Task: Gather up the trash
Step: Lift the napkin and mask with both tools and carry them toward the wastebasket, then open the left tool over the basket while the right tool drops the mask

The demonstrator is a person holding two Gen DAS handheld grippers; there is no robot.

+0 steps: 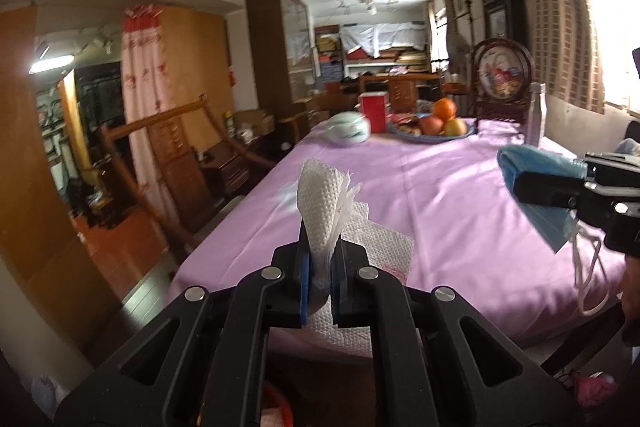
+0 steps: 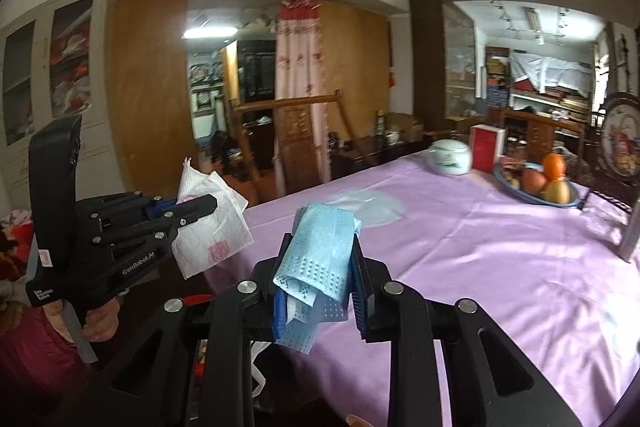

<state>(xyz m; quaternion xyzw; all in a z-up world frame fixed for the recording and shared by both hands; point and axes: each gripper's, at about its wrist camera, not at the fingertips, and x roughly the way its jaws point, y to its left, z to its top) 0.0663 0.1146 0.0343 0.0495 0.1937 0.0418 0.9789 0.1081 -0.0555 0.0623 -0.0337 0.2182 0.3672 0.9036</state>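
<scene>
While the white paper towel [image 1: 326, 205] is hanging above the near edge of the table [image 1: 460, 211], your left gripper [image 1: 320, 269] is pinching it between its fingers, and your right gripper [image 2: 318, 277] is clamping a blue face mask [image 2: 320, 251] over the same edge; a fruit plate [image 2: 538, 193] is sitting by the far edge.
</scene>
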